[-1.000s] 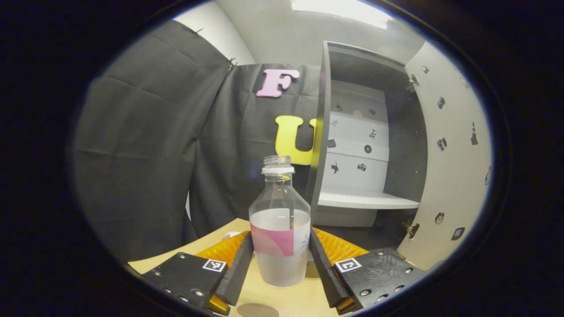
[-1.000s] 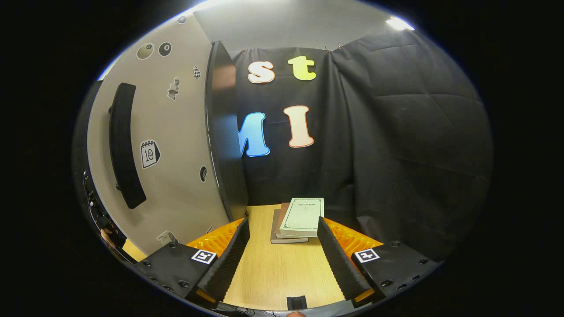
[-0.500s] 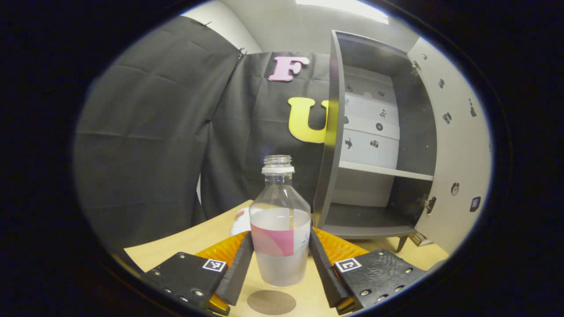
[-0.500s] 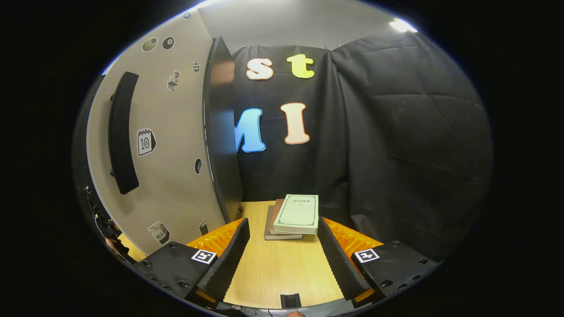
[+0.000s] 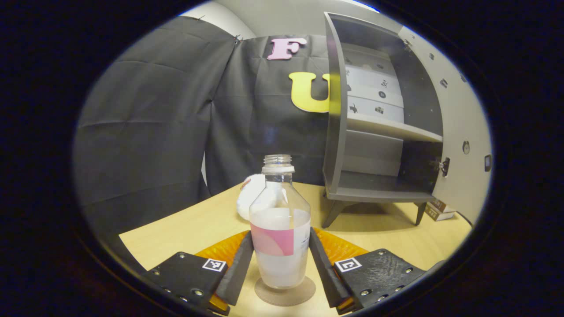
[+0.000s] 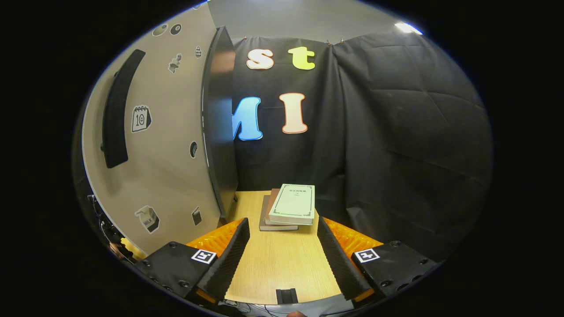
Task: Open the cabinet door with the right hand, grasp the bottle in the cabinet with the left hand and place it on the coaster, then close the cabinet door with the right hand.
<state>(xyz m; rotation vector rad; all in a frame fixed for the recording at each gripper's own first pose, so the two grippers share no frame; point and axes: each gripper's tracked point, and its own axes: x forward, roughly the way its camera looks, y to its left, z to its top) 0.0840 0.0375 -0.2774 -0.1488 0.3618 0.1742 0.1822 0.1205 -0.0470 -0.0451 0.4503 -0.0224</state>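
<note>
A clear uncapped bottle with a pink label and some liquid stands upright between the fingers of my left gripper, which is shut on its lower body. Its base sits over a round brown coaster on the wooden table. Behind and to the right stands the grey cabinet with its door swung wide and its shelves bare. In the right gripper view, my right gripper is open and holds nothing, with the same door and its black handle to its left.
A white round object lies on the table just behind the bottle. A stack of books rests on the table ahead of the right gripper. Black cloth walls close in the back and sides.
My left gripper has come down with the bottle, and the coaster has moved from below the bottle to right under its base. The right gripper has shifted only slightly and stays open.
</note>
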